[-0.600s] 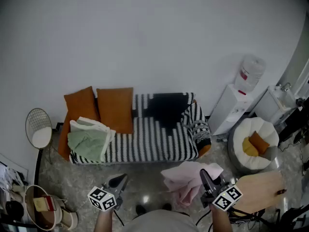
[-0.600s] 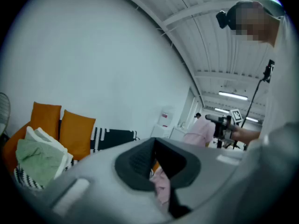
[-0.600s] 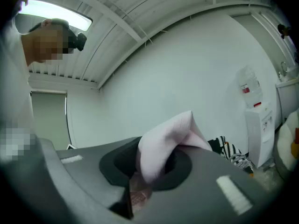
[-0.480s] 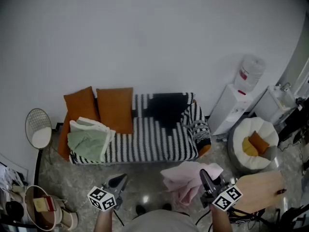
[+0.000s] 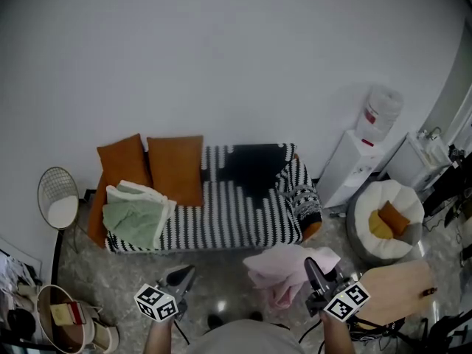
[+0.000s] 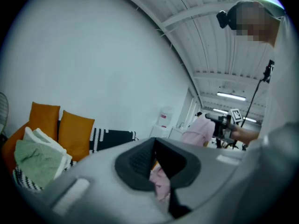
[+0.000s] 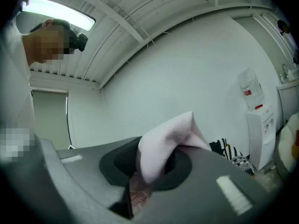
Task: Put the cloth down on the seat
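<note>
The right gripper (image 7: 154, 164) is clamped on a pink cloth (image 7: 164, 146). Its own view shows a fold of the cloth standing up from between the jaws. The left gripper (image 5: 181, 277) has its jaws drawn in narrow, with none of the cloth in them; the left gripper view shows only the dark pads close together.

The head view alone shows where things lie. The cloth hangs bunched in the air over the floor, in front of the striped sofa (image 5: 236, 216) and not touching its seat. The left gripper is well apart from the cloth. A green blanket (image 5: 134, 216) lies on the left end of the seat, just beside two orange cushions (image 5: 175, 167). From the left gripper view, the cloth appears far to the right, next to the other gripper.
</note>
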Demonstrator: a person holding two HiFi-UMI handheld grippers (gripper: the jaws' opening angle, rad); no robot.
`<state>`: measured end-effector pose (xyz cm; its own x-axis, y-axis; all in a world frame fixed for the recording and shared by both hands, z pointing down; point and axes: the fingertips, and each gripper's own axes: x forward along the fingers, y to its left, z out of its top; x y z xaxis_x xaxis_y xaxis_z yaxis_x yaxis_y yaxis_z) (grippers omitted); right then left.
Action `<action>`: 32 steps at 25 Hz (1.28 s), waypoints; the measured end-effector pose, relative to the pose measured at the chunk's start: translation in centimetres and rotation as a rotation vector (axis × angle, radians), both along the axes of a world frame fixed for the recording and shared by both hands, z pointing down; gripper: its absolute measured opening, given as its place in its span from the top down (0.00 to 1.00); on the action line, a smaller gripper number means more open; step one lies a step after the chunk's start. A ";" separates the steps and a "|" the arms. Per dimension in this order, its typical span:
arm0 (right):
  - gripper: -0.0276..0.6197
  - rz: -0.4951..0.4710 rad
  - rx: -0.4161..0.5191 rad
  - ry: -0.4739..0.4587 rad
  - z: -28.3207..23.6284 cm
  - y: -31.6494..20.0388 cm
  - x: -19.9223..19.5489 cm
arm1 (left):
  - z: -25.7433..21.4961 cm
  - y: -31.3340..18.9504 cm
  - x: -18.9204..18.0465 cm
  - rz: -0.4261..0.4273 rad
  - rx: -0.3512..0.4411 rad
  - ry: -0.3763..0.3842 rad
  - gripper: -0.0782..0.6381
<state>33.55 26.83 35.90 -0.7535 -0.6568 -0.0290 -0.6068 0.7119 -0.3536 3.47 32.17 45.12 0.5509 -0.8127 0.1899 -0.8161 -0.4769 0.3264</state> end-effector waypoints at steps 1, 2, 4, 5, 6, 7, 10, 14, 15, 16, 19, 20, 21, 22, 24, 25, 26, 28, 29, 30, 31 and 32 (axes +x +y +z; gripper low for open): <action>0.88 0.001 0.000 0.001 0.0 0.0 -0.1 | 0.0 0.0 -0.1 0.001 0.001 0.001 0.89; 0.88 0.002 0.000 0.003 0.0 0.0 -0.2 | 0.0 0.0 -0.2 0.003 0.001 0.002 0.89; 0.88 0.005 0.000 0.010 0.1 0.1 -0.6 | 0.2 0.0 -0.5 0.007 0.000 0.005 0.89; 0.88 0.007 0.000 0.013 0.1 0.2 -0.9 | 0.2 0.1 -0.8 0.009 -0.001 0.006 0.89; 0.88 0.009 -0.001 0.015 0.1 0.3 -1.2 | 0.3 0.2 -1.0 0.011 -0.002 0.007 0.89; 0.88 0.012 -0.002 0.017 0.2 0.4 -1.4 | 0.3 0.3 -1.3 0.014 -0.004 0.008 0.89; 0.88 0.022 -0.008 0.021 0.5 0.5 -2.1 | 0.5 0.3 -2.0 0.025 -0.009 0.010 0.89; 0.88 0.040 -0.019 0.025 1.0 0.9 -3.3 | 0.9 0.3 -3.1 0.045 -0.018 0.012 0.89; 0.88 0.046 -0.021 0.024 1.1 1.0 -3.6 | 0.9 0.3 -3.5 0.051 -0.019 0.012 0.89; 0.88 0.052 -0.023 0.022 1.2 1.1 -3.9 | 0.9 0.3 -3.8 0.057 -0.020 0.012 0.89; 0.88 0.067 -0.026 0.017 1.2 1.4 -4.9 | 1.0 0.3 -4.9 0.078 -0.021 0.010 0.89; 0.88 0.071 -0.026 0.015 1.2 1.5 -5.3 | 0.9 0.4 -5.2 0.085 -0.022 0.008 0.89; 0.88 0.074 -0.026 0.014 1.2 1.6 -5.7 | 0.9 0.4 -5.6 0.092 -0.022 0.005 0.89; 0.88 0.078 -0.026 0.012 1.2 1.8 -6.0 | 0.9 0.5 -6.0 0.097 -0.022 0.002 0.89; 0.88 0.084 -0.025 0.008 1.2 1.9 -6.8 | 0.9 0.5 -6.9 0.107 -0.021 -0.002 0.89; 0.88 0.087 -0.024 0.006 1.2 2.0 -7.2 | 0.9 0.6 -7.3 0.110 -0.020 -0.004 0.89; 0.88 0.090 -0.023 0.004 1.3 2.0 -7.6 | 0.9 0.6 -7.8 0.113 -0.020 -0.005 0.89; 0.88 0.094 -0.022 0.001 1.3 2.1 -8.4 | 0.9 0.7 -8.7 0.117 -0.018 -0.009 0.89; 0.88 0.094 -0.021 0.000 1.3 2.1 -8.8 | 0.9 0.7 -9.2 0.117 -0.018 -0.011 0.89; 0.88 0.094 -0.020 -0.002 1.3 2.1 -9.2 | 0.9 0.7 -9.7 0.116 -0.017 -0.012 0.89; 0.88 0.093 -0.019 -0.004 1.3 2.0 -9.6 | 1.0 0.7 -10.1 0.113 -0.017 -0.014 0.89; 0.88 0.091 -0.019 -0.004 1.3 2.0 -10.0 | 1.0 0.7 -10.5 0.110 -0.017 -0.015 0.89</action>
